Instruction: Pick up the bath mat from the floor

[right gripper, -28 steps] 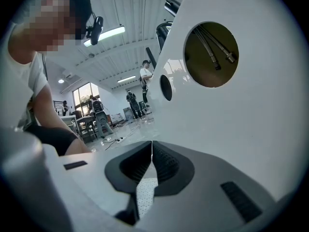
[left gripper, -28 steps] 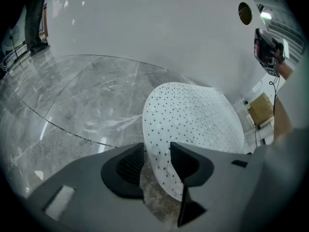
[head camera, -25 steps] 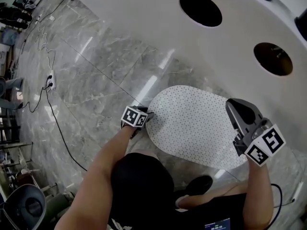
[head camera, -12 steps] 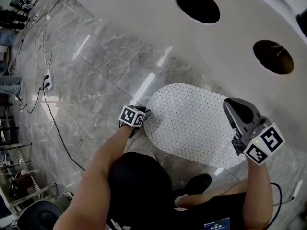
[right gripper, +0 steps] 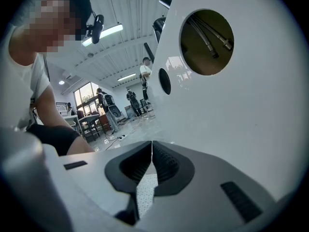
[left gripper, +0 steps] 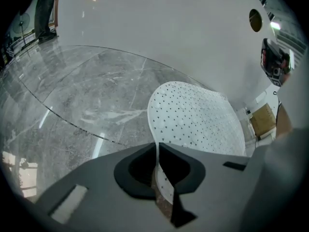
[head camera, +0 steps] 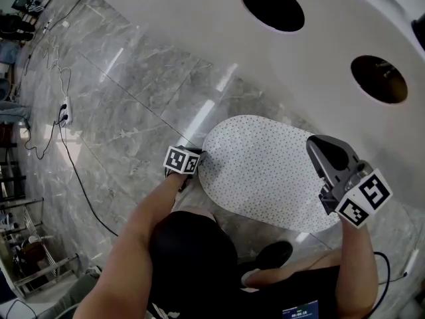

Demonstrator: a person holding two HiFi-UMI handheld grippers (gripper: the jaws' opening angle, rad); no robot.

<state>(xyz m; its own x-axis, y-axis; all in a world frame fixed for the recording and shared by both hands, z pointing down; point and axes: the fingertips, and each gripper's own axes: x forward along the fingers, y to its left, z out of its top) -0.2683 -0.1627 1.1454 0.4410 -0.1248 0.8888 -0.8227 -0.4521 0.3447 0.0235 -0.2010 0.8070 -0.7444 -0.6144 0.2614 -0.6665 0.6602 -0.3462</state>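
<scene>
**Asker:** What did you have hold of just then?

**Me:** My left gripper (left gripper: 158,148) had just been closing. Its jaws were pinched on the left rim of the bath mat (head camera: 265,171), and the thin edge stood up between the pads. My right gripper (right gripper: 152,146) had its jaws together above the mat's other end, facing the white panel (head camera: 199,25). Dotted mat showed below them, but I couldn't tell whether any of it was nipped. The rest of the mat lay flat on the floor (head camera: 133,105), right beside the foot of the panel.

**Asker:** What worried you?

**Me:** The bite was only on the very rim. I judged the mat soft and floppy, so it might slide out once its weight came on. If the right side had nothing, lifting from one end would leave it hanging and dragging. It might also cling to that polished stone, or brush the panel as it rose.

**Asker:** And the room?

**Me:** The floor was glossy grey marble that threw back the lights. The panel had round holes (head camera: 273,6) in it. A black cable (head camera: 73,165) and a power strip (head camera: 66,115) lay well apart to the left.
</scene>
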